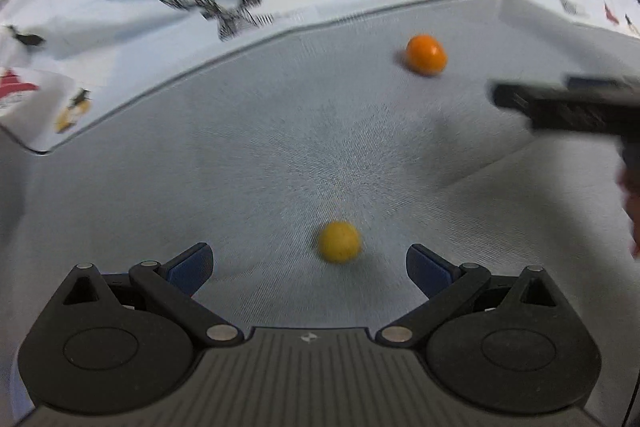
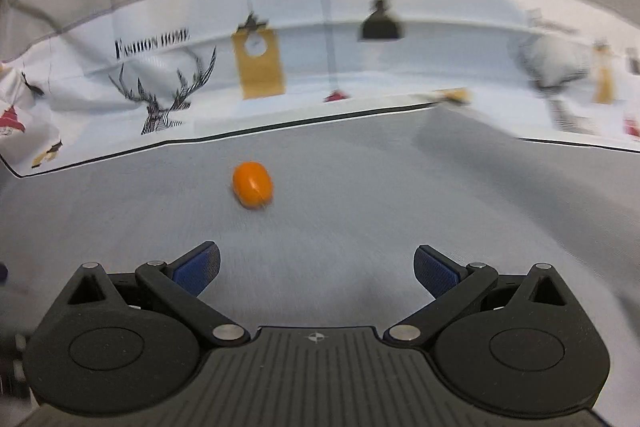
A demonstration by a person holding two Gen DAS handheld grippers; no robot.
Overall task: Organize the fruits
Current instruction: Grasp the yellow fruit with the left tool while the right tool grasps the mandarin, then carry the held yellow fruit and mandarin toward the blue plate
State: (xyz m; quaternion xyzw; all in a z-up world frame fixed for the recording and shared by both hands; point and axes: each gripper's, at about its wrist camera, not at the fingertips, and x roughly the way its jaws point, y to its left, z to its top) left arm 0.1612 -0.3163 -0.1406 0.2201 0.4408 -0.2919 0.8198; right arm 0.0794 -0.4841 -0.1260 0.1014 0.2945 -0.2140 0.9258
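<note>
Fruits, yellow and orange, could be nudged rolling by wide-open, empty left hand-held gripper and right hand-held gripper.

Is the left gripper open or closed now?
Open. The left gripper has its blue pads wide apart, empty, with the yellow fruit lying just ahead.

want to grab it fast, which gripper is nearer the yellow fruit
Left. The left gripper is open right before the yellow fruit; the right gripper faces the orange fruit, further off.
</note>
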